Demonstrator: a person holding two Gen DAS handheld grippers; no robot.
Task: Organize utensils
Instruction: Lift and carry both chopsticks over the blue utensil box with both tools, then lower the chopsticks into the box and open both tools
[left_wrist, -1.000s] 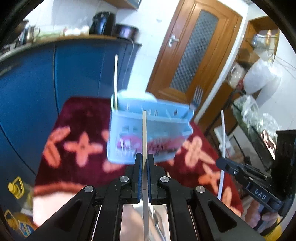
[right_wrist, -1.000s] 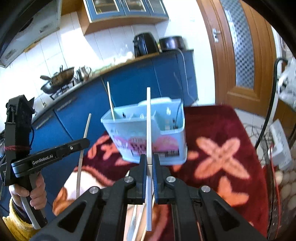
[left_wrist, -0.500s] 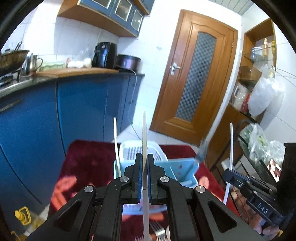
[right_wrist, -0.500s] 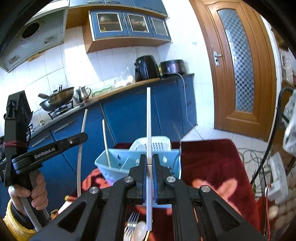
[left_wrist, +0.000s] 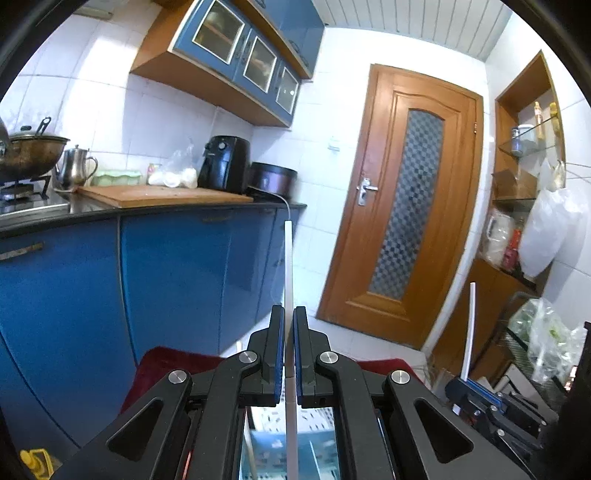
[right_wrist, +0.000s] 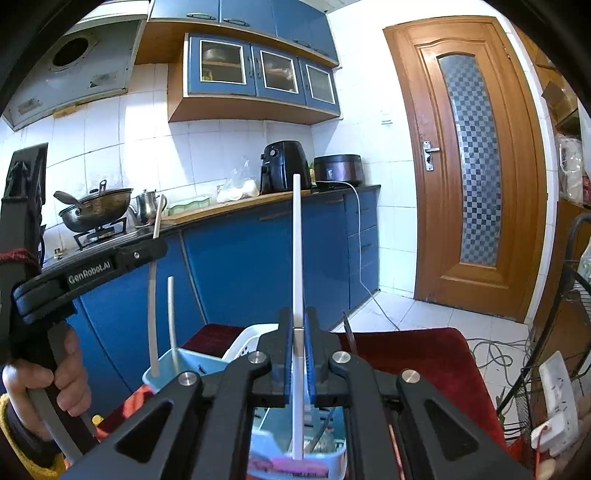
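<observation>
My left gripper is shut on a white chopstick that stands upright between its pads. The right gripper is likewise shut on an upright white chopstick. Below both, a light blue utensil holder sits on the red flowered cloth, mostly hidden behind the gripper arms; one chopstick stands in its left compartment. In the right wrist view the left gripper shows at the left with its chopstick, held in a person's hand. The right gripper and its chopstick show low on the right in the left wrist view.
A white perforated basket stands just behind the holder. Blue cabinets and a counter with an air fryer lie beyond the table. A wooden door is at the right. A power strip and wire rack are at the far right.
Both grippers have risen and tilted upward, still gripping their chopsticks. The blue holder has dropped from the middle of each view to the bottom edge.
</observation>
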